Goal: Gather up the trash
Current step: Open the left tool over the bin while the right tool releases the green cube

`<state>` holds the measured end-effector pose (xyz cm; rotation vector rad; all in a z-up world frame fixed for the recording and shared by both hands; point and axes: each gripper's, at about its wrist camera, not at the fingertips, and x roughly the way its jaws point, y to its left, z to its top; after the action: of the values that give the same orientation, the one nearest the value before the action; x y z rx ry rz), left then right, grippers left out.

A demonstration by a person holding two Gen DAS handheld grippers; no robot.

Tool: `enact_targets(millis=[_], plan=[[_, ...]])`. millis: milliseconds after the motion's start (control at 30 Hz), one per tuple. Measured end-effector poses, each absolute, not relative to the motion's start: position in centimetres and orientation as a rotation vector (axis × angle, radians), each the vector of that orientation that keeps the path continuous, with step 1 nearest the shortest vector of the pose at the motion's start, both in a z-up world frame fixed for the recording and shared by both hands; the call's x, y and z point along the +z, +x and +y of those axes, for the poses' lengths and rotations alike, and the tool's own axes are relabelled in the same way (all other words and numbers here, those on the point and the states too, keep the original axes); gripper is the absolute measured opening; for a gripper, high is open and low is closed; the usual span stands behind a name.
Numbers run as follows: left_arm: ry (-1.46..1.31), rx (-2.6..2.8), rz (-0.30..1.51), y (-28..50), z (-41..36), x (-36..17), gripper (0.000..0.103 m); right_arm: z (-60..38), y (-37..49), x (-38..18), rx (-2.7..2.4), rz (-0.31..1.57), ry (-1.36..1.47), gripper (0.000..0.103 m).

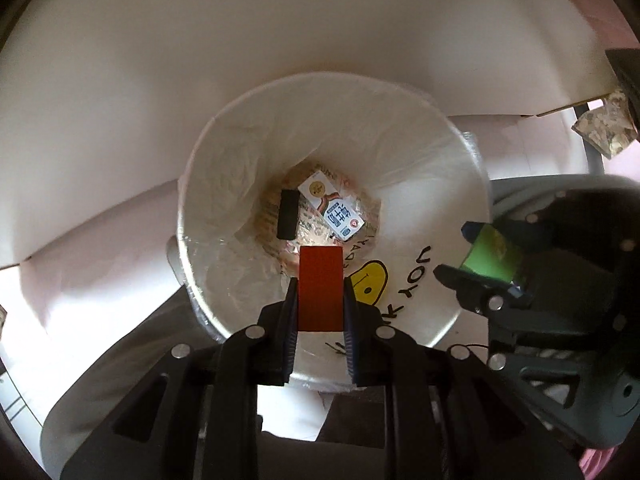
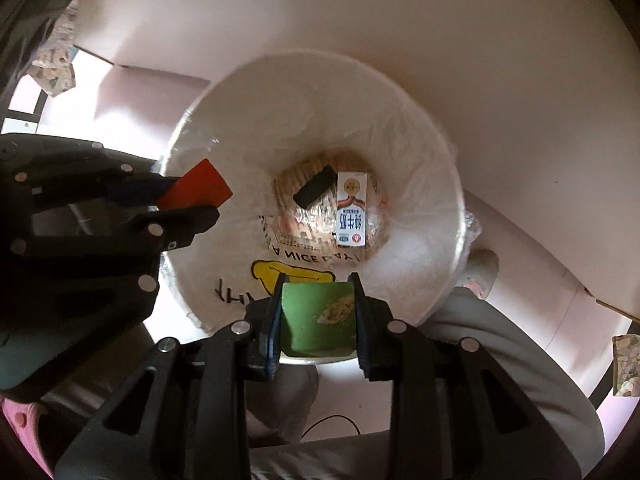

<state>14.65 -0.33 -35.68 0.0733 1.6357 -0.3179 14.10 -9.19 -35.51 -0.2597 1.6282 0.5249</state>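
Note:
A white trash bin (image 1: 224, 152) lined with a clear plastic bag stands below both grippers; its rim (image 2: 452, 184) also shows in the right wrist view. My left gripper (image 1: 320, 292) is shut on a red box (image 1: 320, 288) held over the bin's near rim; the same red box (image 2: 196, 186) appears at the left of the right wrist view. My right gripper (image 2: 318, 300) is shut on a green box (image 2: 316, 320), seen too as a green box (image 1: 490, 256) at the right. On the bin's bottom lie a milk carton (image 1: 332, 208) and a black block (image 1: 287, 214).
A white table edge (image 1: 280, 40) curves over the bin. Grey trouser legs (image 2: 500, 344) and a pink slipper (image 2: 24, 420) are near the bin. A patterned cloth (image 1: 604, 124) hangs at the side. The floor (image 1: 532, 148) is pale pink.

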Motion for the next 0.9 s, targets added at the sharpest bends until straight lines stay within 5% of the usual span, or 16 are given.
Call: enact_targets(millis=[400,533,900], plan=[[-0.051,-0.290,1.724,16.3,0.3,-40.2,0.022,-8.9,15.6,-40.8,0.504,1.726,-0.241,0.031],[-0.064,-0.273,1.726,16.7,0.3,-40.6,0.046,-9.0,15.9,-41.5,0.499,1.736,-0.224,0.045],[-0.033,-0.280,1.708,16.3,0.1,-40.2,0.046,-8.7,15.6,-40.8,0.504,1.721,-0.236,0.046]])
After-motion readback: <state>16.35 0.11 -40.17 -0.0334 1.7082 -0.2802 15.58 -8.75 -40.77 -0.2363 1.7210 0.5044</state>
